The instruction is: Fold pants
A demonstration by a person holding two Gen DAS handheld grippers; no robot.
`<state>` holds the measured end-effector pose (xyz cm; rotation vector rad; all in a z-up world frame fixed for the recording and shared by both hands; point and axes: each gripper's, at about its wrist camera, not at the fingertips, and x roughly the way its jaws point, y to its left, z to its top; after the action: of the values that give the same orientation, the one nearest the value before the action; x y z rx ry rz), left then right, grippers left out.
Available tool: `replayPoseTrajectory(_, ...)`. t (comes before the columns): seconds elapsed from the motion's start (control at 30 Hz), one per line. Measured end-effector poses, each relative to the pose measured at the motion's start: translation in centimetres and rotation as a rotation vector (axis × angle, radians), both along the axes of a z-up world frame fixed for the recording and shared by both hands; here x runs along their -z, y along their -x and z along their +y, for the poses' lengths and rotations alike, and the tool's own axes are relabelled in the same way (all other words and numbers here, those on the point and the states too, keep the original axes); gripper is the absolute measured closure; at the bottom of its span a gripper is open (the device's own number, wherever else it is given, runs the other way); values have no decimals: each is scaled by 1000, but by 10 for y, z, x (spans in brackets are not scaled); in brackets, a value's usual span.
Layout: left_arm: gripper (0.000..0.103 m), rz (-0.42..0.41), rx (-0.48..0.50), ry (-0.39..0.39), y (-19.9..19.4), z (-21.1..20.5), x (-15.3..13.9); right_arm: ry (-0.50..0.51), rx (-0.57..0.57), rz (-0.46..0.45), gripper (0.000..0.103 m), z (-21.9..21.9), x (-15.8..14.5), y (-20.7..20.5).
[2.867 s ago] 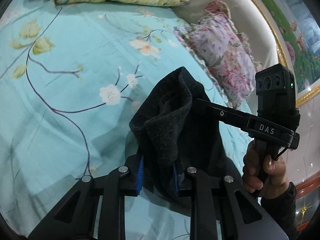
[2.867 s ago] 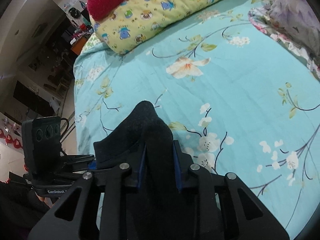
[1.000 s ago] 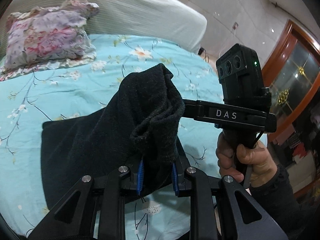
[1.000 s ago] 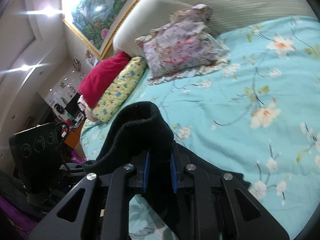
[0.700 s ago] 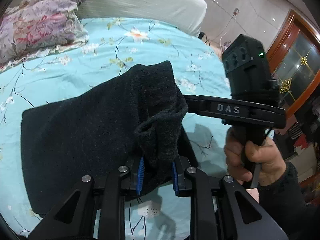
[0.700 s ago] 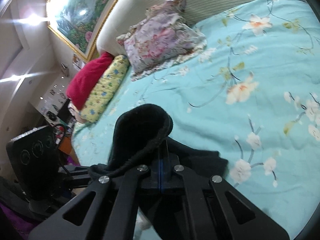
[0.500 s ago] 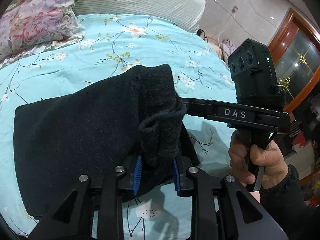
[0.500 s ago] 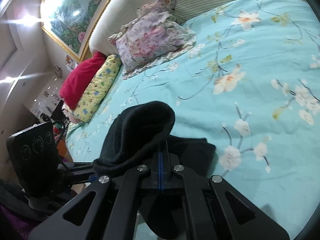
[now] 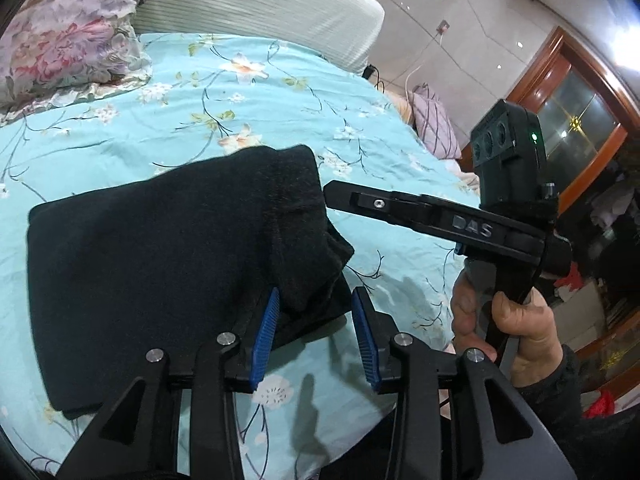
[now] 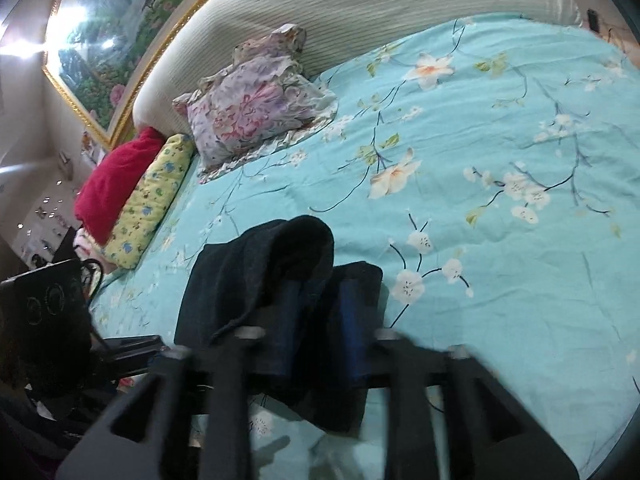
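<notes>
The black pants [image 9: 152, 264] lie folded on the teal flowered bedspread [image 9: 248, 100], with one corner bunched near the grippers. My left gripper [image 9: 316, 324] stands open, its blue pads [image 9: 264, 328] apart on either side of the bunched corner. My right gripper [image 9: 332, 196] shows in the left wrist view, held in a hand, its tip at the pants' right edge. In the right wrist view my right gripper [image 10: 320, 320] is blurred, its fingers apart, with the pants [image 10: 256, 272] draped over the left one.
A floral pillow [image 10: 256, 108], a yellow pillow [image 10: 148, 200] and a red cushion [image 10: 112, 184] lie by the white headboard [image 10: 360, 12]. The bed's near edge is just below the grippers. A wooden door [image 9: 580, 120] stands to the right.
Both grippers carried the gripped pants edge over and down onto the bed. The left gripper has opened and let go of the cloth; the right gripper's fingers have spread apart.
</notes>
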<state>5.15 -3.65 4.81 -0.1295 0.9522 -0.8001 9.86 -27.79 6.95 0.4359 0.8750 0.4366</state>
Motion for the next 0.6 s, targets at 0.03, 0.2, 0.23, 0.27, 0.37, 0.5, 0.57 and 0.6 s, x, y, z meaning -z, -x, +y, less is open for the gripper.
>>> replayPoseTrajectory(0.03, 65, -3, -4, 3, 1, 2, -2, 21, 12, -13, 46, 3, -4, 2)
replayPoseTrajectory(0.2, 64, -29, -50, 17, 6, 29, -12, 41, 48, -56, 44, 11, -25, 8)
replayPoseTrajectory(0.23, 64, -35, -63, 18, 5, 34, -13, 40, 47, -63, 44, 13, -30, 8)
replayPoseTrajectory(0.27, 64, -38, -78, 24, 5, 41, -15, 44, 47, -68, 44, 16, -33, 9)
replayPoseTrajectory(0.37, 63, -42, -113, 31, 4, 58, -17, 56, 36, -82, 39, 32, -45, 8)
replayPoseTrajectory(0.5, 60, -44, -167, 26, 1, 81, -17, 108, 44, -99, 27, 52, -55, 9)
replayPoseTrajectory(0.57, 57, -43, -195, 27, -2, 93, -16, 145, 54, -109, 24, 60, -56, 9)
replayPoseTrajectory(0.6, 56, -42, -210, 27, -4, 99, -16, 168, 60, -110, 24, 64, -55, 9)
